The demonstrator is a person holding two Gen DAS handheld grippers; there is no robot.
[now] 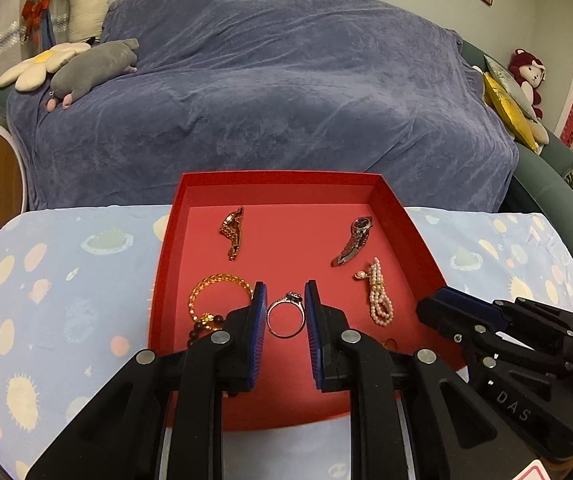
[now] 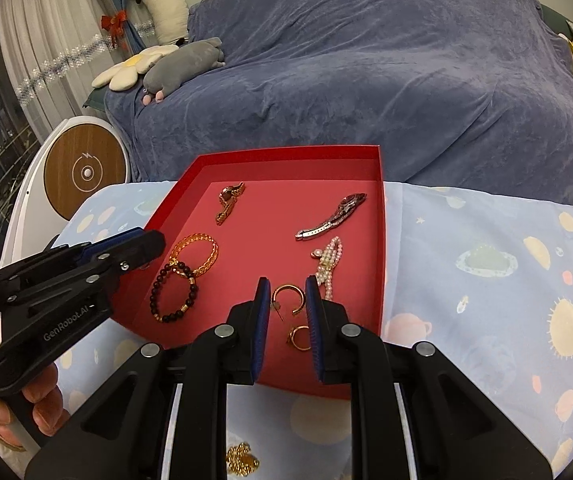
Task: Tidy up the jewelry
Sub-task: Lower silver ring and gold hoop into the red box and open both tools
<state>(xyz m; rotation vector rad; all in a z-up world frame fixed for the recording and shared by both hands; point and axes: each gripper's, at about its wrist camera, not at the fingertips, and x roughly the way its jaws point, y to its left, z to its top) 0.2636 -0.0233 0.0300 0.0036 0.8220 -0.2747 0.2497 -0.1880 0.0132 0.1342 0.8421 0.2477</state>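
- Tablecloth (image 2: pixel 486 280): pale blue fabric printed with planets and suns, lying flat under the box across the lower half of both views.
- Red box (image 1: pixel 278 177): shallow matte cardboard tray with upright walls, sitting at the centre of both views.
- Dark bead bracelet (image 2: pixel 172 294): round glossy beads with gold spacers, lying at the box's lower left and overlapping the gold chain bangle (image 2: pixel 196 254).
- Gold watch (image 1: pixel 232 232): linked metal band, resting folded in the box's upper left.
- Left gripper (image 1: pixel 285 308): black frame with ribbed blue pads, standing partly open around a silver ring (image 1: pixel 284 316) with a stone setting; whether the pads are touching it cannot be told.
- Right gripper (image 2: pixel 285 306): same build, hanging partly open around a gold hoop earring (image 2: pixel 288 298), not visibly touching; a second hoop (image 2: pixel 298 338) is lying just below.
- Silver watch (image 2: pixel 332 216): curved steel links, lying in the box's upper right.
- Pearl bracelet (image 1: pixel 378 294): pinkish small beads in bunched strands, lying below the silver watch.
- Gold chain (image 2: pixel 242 460): crumpled links, lying outside the box at the bottom edge of the right wrist view.
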